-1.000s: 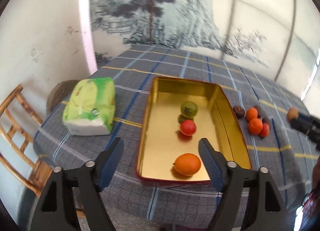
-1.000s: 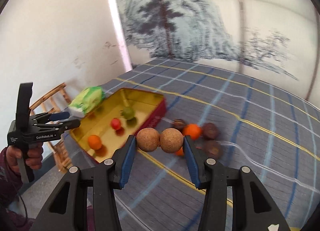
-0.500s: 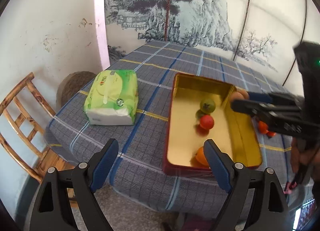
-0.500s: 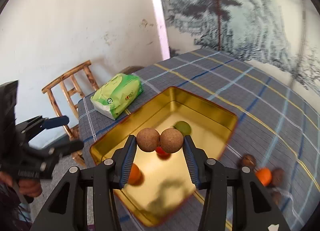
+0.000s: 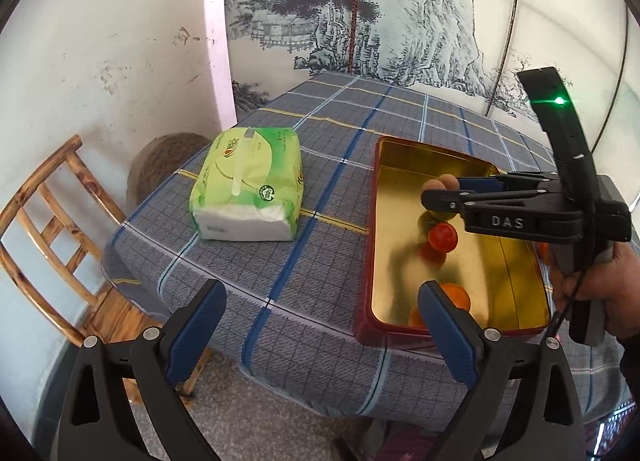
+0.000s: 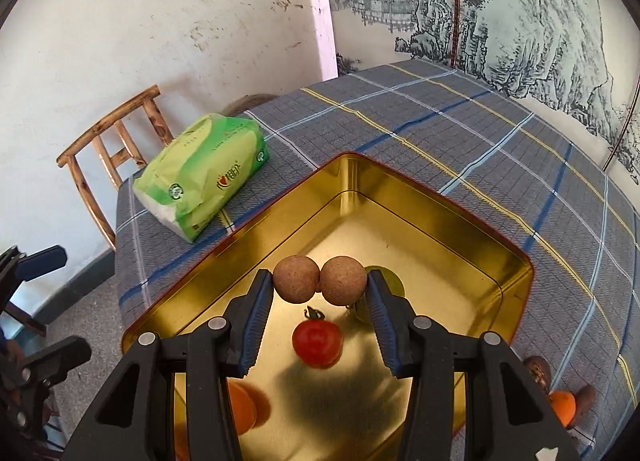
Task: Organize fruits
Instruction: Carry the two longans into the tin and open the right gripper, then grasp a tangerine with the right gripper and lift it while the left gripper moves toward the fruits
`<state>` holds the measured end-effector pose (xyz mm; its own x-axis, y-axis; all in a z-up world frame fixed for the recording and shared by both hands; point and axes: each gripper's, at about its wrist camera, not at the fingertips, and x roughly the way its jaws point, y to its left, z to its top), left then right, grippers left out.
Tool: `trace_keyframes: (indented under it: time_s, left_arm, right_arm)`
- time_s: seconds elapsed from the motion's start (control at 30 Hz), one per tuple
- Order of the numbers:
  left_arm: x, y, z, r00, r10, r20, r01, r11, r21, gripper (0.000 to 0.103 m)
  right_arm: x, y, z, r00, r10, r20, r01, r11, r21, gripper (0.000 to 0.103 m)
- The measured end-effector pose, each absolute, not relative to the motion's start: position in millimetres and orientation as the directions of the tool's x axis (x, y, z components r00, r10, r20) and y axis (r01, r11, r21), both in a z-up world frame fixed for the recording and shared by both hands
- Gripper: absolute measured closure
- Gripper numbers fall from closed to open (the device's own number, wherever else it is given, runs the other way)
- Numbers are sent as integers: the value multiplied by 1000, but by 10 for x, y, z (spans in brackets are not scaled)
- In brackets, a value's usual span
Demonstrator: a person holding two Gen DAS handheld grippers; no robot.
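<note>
You can read "DAS" in pale letters on the black body of your right gripper (image 5: 440, 191). The print on the green tissue pack (image 5: 250, 185) at left stays illegible.

One tin (image 6: 516, 261), one tissue pack (image 6: 204, 169), two brown fruits (image 6: 320, 280).

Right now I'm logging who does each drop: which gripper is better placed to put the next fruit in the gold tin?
Right. The right gripper holds two brown round fruits above the gold tin; the left gripper is empty, opening, at the table edge.
</note>
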<state>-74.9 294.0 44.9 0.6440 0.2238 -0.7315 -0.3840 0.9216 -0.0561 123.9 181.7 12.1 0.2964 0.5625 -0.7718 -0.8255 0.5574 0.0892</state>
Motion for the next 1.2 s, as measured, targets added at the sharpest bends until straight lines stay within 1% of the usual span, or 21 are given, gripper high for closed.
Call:
trace_keyframes:
  time_s: [0.33,0.43,0.57,0.63,0.73,0.8,0.83,0.97,1.1,1.2]
  left_arm:
    - [-735,2934,405,640,220,-736,-364,931,-38,6]
    - [-735,2913,402,641,226,-734,-362,932,-30,6]
    - [-741,2864,407,644,220,-733,-351,936,-27,6]
    - [-747,2830,413,650,214,-729,-339,941,-26,6]
    - [-745,2757,426,659,200,-725,-314,949,-23,6]
    - [-729,2706,425,656,196,-729,-303,953,-16,6]
    - [-721,2681,426,654,191,-732,-296,955,-15,6]
    - [-751,2548,502,678,170,-715,-247,969,-3,6]
    - [-757,2423,540,694,141,-706,-197,980,1,6]
    - [-715,2322,535,695,121,-708,-170,985,1,6]
  right_arm:
    - [1291,1988,60,298,553,-778,-816,571,93,58]
    - [1289,2024,84,310,554,-772,-816,572,83,58]
    - [1312,1979,142,317,576,-753,-804,585,109,58]
    - [1323,1904,196,312,607,-731,-797,586,147,57]
    - [1330,1754,300,302,662,-686,-783,583,218,54]
    - [1335,1638,362,280,709,-647,-773,566,287,45]
    - [1339,1597,381,277,718,-639,-766,566,303,44]
    - [1253,1316,473,291,748,-596,-753,564,340,44]
    - [993,727,519,377,728,-573,-761,596,256,44]
    - [854,260,409,444,659,-607,-746,647,157,44]
